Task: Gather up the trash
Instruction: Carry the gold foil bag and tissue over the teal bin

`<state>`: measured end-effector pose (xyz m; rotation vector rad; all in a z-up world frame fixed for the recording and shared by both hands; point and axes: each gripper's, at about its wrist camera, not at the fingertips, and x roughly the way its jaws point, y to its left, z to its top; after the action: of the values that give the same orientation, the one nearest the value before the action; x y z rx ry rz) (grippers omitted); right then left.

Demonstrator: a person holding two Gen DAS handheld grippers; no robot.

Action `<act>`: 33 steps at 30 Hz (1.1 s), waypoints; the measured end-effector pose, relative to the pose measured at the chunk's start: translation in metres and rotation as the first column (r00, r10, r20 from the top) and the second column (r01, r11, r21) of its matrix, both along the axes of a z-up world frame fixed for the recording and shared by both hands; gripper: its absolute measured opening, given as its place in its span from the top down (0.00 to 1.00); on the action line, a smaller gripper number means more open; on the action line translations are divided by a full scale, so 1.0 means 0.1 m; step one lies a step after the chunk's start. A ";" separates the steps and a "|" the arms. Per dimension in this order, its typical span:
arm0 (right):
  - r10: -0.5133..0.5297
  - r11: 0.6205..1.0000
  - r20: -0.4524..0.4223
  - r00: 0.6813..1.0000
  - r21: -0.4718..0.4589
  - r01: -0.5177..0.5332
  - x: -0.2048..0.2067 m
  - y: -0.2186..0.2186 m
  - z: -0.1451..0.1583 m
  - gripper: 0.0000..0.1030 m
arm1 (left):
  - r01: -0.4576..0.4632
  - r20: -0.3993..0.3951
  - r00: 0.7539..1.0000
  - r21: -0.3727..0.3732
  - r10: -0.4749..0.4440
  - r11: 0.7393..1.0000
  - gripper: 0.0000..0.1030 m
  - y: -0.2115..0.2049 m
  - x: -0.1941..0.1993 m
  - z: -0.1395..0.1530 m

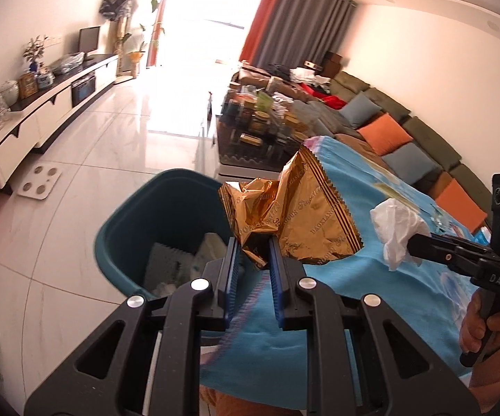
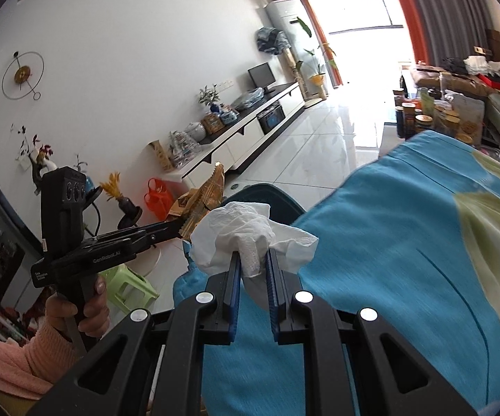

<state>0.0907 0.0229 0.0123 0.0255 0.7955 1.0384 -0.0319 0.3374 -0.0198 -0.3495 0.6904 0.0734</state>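
My left gripper [image 1: 254, 248] is shut on a crumpled gold foil wrapper [image 1: 291, 222] and holds it over the edge of the blue tablecloth [image 1: 336, 294], just right of a teal trash bin [image 1: 166, 222] that holds some paper scraps. My right gripper [image 2: 253, 260] is shut on a crumpled white tissue [image 2: 246, 232] above the same cloth [image 2: 388, 242]. In the left wrist view the tissue [image 1: 393, 228] sits at the right gripper's tip, to the right of the wrapper. In the right wrist view the wrapper [image 2: 203, 196] and the bin's rim [image 2: 267, 190] lie ahead to the left.
A white TV cabinet [image 1: 52, 104] runs along the left wall. A coffee table crowded with jars [image 1: 263, 128] and a sofa with cushions [image 1: 388, 128] stand beyond. A bathroom scale [image 1: 40, 182] lies on the tiled floor. A green stool [image 2: 128, 284] stands near the table.
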 end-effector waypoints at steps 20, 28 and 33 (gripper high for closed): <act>0.077 0.993 0.007 0.997 -0.088 -0.076 0.20 0.75 -0.09 0.87 | -0.103 -0.071 0.992 -0.002 0.102 0.995 0.81 0.44 0.08 -0.27; 0.095 0.985 0.009 0.995 -0.147 -0.093 0.23 1.03 -0.20 0.87 | -0.130 -0.095 0.987 -0.025 0.127 0.991 0.81 0.58 0.21 -0.42; 0.105 0.978 0.008 0.994 -0.182 -0.102 0.25 1.18 -0.28 0.87 | -0.144 -0.114 0.983 -0.012 0.142 0.989 0.81 0.59 0.29 -0.49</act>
<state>0.1157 0.1413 -0.0153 -0.1821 0.8799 1.0596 -0.0033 0.3964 -0.0686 -0.4170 0.7774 0.2243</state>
